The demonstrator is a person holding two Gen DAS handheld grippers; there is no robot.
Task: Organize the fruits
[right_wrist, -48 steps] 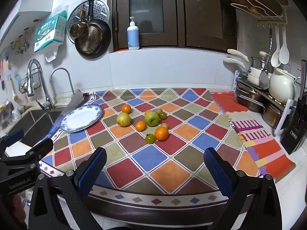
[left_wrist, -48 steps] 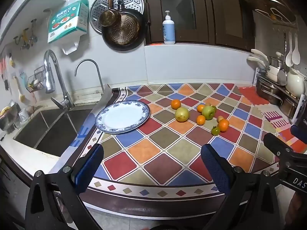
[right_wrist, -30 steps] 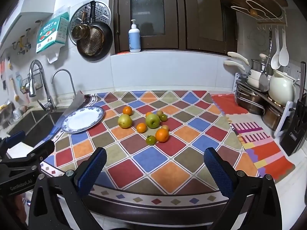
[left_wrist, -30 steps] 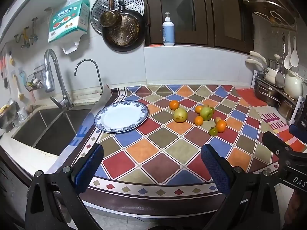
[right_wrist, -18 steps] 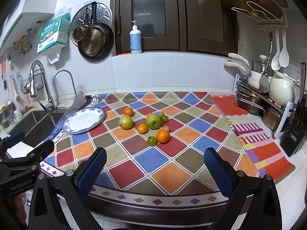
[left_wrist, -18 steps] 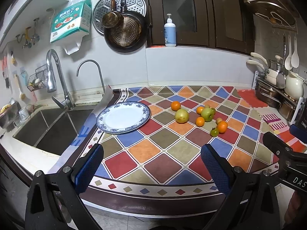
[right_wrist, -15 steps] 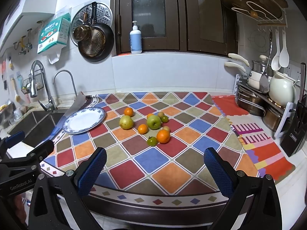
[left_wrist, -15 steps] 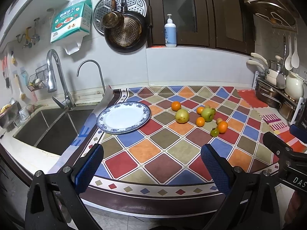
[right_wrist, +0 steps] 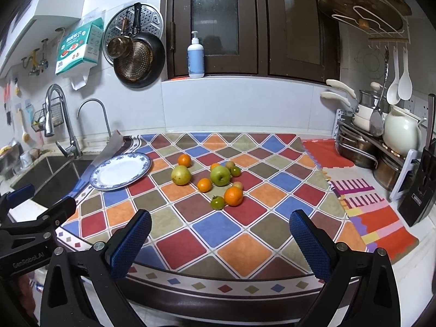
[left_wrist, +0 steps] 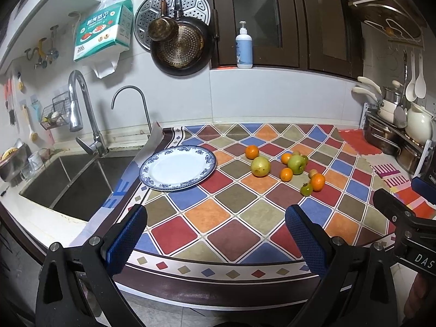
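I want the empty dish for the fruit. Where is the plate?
In both views the plate lies left on the checkered mat, beside the sink, left of the yellow-green pear.

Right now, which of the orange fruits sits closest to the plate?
The orange at the far left of the cluster, just behind the yellow-green pear. The other oranges lie farther right of the plate, around the green apple.

Blue-rimmed white plate point(left_wrist: 177, 169); multicoloured diamond-patterned mat point(left_wrist: 237, 209)
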